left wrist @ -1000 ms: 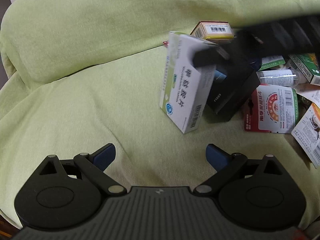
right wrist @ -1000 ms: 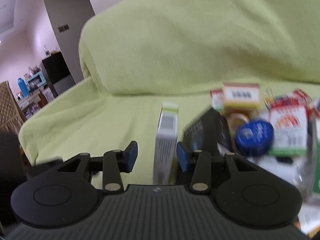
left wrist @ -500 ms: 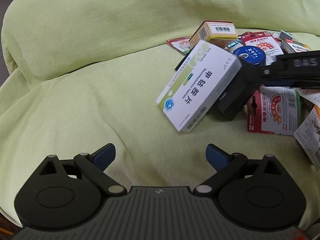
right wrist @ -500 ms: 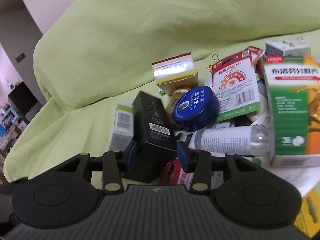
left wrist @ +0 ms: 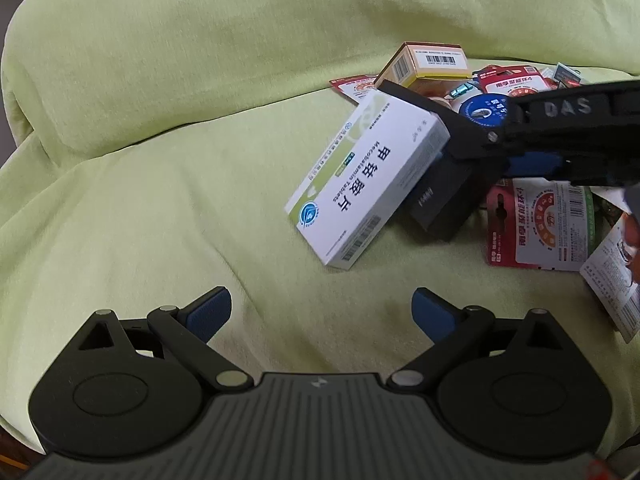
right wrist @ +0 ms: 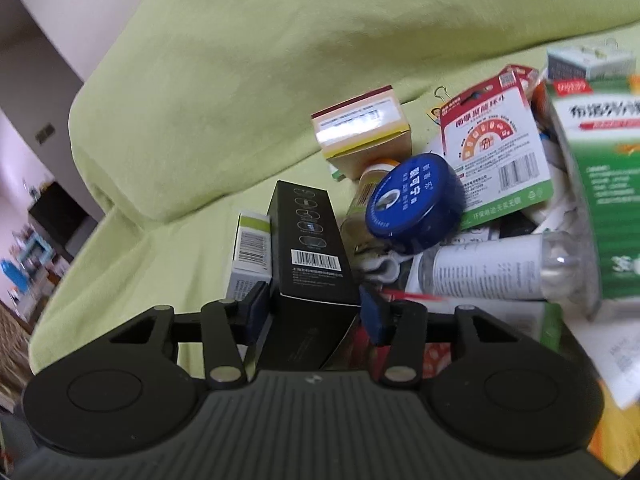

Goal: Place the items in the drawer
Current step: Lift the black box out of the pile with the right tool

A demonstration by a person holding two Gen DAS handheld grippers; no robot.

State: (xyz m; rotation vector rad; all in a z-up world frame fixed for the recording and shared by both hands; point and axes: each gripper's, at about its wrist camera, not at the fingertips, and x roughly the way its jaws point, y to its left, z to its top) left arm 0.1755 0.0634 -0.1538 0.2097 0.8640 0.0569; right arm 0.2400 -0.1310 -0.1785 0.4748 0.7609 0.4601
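Two grippers in play: the right gripper (right wrist: 314, 314) straddles the black box (right wrist: 308, 248), pads at its sides, in the clutter on the green cover (left wrist: 160, 200). White box (left wrist: 368, 184) leans left against it. Left gripper (left wrist: 322, 312) hovers near, spread wide, holding nothing.

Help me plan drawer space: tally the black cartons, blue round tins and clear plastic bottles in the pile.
Black rectangular cardboard carton: 1
Blue round tin: 1
Clear plastic bottle: 1
Total: 3
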